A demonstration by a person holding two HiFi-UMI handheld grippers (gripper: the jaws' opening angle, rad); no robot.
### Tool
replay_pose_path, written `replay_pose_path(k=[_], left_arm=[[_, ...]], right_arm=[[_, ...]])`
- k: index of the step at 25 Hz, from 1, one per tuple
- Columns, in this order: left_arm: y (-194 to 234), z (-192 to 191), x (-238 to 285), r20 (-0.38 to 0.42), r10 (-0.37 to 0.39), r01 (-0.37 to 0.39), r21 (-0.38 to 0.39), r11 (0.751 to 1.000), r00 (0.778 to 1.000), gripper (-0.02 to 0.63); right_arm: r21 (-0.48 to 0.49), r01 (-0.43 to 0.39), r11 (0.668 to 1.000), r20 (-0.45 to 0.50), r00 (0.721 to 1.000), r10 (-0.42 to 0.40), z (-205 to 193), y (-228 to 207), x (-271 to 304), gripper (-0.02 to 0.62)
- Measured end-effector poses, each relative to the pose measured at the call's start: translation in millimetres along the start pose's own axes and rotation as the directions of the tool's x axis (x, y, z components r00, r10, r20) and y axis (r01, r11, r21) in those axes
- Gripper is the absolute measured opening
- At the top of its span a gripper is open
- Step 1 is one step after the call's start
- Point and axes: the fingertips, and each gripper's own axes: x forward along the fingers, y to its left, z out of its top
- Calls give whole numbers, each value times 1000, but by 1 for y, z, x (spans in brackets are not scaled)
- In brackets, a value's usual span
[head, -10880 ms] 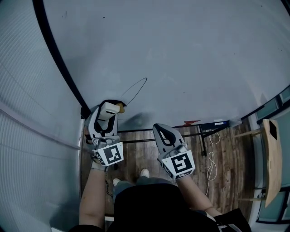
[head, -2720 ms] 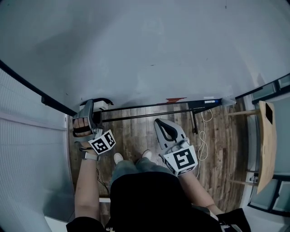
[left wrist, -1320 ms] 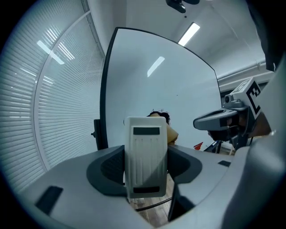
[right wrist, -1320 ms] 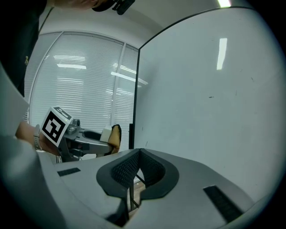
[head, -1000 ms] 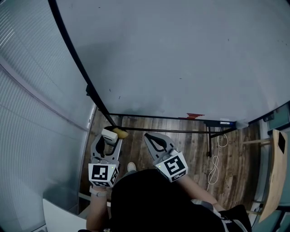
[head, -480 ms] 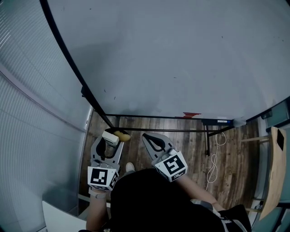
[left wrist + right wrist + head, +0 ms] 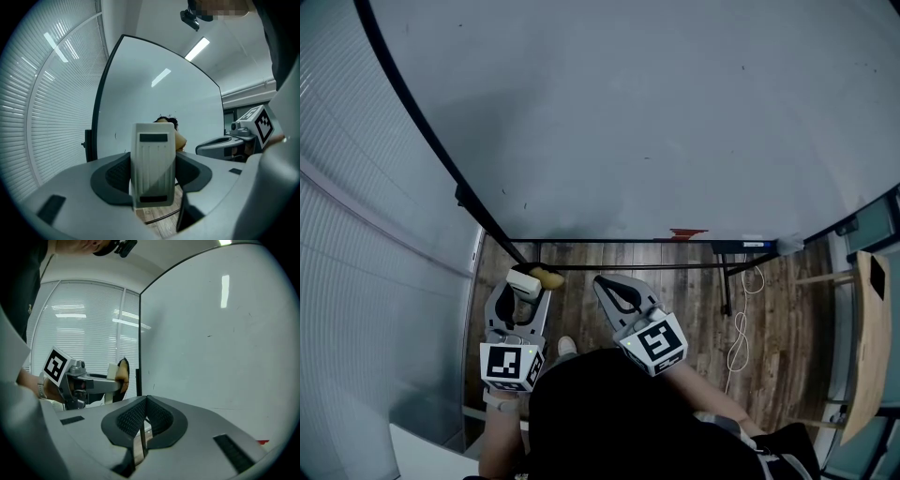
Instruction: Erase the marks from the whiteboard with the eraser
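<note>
The whiteboard [image 7: 656, 122] fills the upper head view, its face nearly blank with only tiny specks; no drawn line shows. My left gripper [image 7: 528, 281] is shut on the eraser [image 7: 534, 277], a white block with a tan felt pad, held below the board's lower left corner, apart from it. In the left gripper view the eraser [image 7: 152, 164] stands upright between the jaws, the whiteboard [image 7: 159, 103] beyond. My right gripper [image 7: 609, 287] is shut and holds nothing; in its own view the right gripper [image 7: 146, 401] points along the board [image 7: 220, 333].
The board's black frame [image 7: 412, 122] runs down the left, with window blinds [image 7: 356, 234] beyond it. A black stand bar [image 7: 656, 266] crosses the wooden floor [image 7: 694, 300]. A white cable [image 7: 741, 337] and a wooden chair [image 7: 867, 347] are at the right.
The looped line seen on the board long ago is gone. Over the last second both grippers have stayed low by the stand, with only a slight shift of view.
</note>
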Motion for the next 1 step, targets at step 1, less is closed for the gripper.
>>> replay_pose_path(k=[1], left_arm=[[0, -1, 1, -5, -1, 1, 0, 1000, 1000, 261]], right_arm=[[1, 3, 1000, 1, 1000, -3, 0, -1, 0, 26]])
